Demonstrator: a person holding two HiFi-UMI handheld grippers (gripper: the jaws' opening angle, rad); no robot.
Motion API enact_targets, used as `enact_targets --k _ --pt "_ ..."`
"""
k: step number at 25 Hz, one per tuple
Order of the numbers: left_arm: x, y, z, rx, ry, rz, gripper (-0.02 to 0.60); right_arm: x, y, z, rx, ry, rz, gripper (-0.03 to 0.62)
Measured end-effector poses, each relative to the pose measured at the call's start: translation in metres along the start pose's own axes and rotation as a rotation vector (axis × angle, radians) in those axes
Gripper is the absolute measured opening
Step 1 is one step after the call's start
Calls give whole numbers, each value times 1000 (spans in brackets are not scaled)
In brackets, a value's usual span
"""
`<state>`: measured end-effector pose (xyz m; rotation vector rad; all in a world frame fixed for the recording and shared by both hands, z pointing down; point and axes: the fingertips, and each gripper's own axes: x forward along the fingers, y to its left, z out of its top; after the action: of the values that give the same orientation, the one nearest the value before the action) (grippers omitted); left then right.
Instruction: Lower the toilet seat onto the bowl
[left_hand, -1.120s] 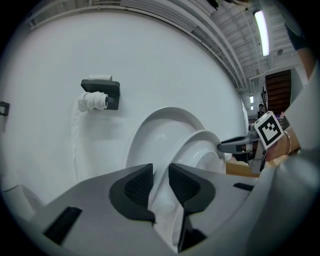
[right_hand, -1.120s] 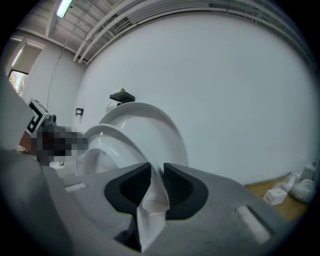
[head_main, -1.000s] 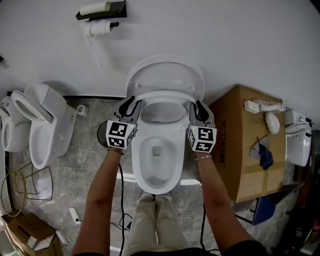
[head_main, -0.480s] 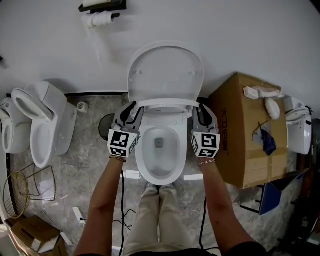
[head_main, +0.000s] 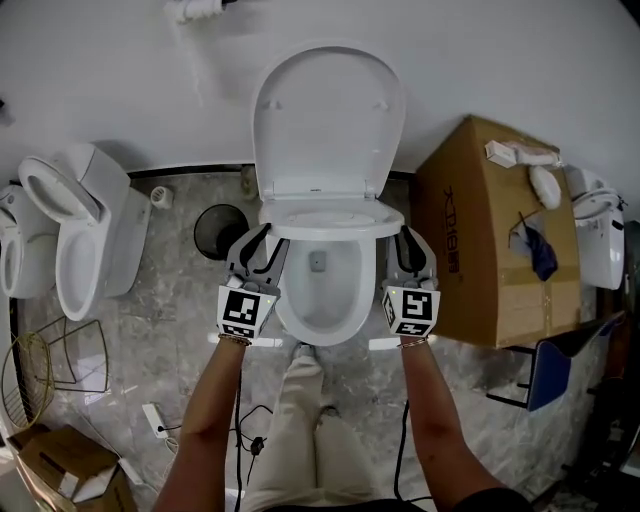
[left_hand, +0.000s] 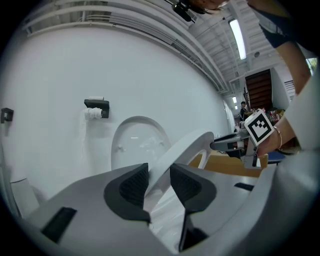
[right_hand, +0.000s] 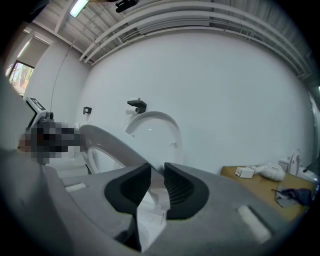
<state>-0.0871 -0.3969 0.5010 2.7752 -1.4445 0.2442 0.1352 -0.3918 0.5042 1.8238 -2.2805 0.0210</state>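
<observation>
The toilet bowl (head_main: 318, 335) sits at the centre of my head view, open and uncovered. Above it, in the upper middle of the frame, the lid (head_main: 328, 115) stands upright against the white wall. I judge that it needs no handling for this job.

The toilet seat (head_main: 335, 222) is off the lid and hangs at a slant between lid and bowl. Its front edge runs across the frame just above the bowl's opening, not yet resting on the rim. In both gripper views the ring slopes up and away from the jaws, with clear space beneath it.

I put the task at roughly halfway. The seat is swung forward, and the last part of the descent and the touchdown on the rim remain.

My left gripper (head_main: 262, 240), at the seat's left edge, has the rim between its pads. Its jaws have just eased apart a little, yet the rim sits between them and looks carried. My right gripper (head_main: 408, 245), at the seat's right edge, pinches the rim firmly between narrow-set pads.
</observation>
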Motion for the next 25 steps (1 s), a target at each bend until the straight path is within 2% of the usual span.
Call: enact_targets --k 3,12,16,19,25 --pt "-20 -18 -17 16 0 6 117 -24 7 -19 -1 -14 3 84" --pt "-74 -61 -78 32 -70 59 121 -83 34 -84 -29 -51 16 84" --pt "-89 -82 -97 60 -141 48 121 -104 41 -118 -24 -64 0 84" --pt "-101 -97 -122 83 -154 46 121 -120 49 -149 -13 -60 -5 84" --pt "-120 -117 -180 42 -144 63 124 -140 64 -207 19 -53 -3 83"
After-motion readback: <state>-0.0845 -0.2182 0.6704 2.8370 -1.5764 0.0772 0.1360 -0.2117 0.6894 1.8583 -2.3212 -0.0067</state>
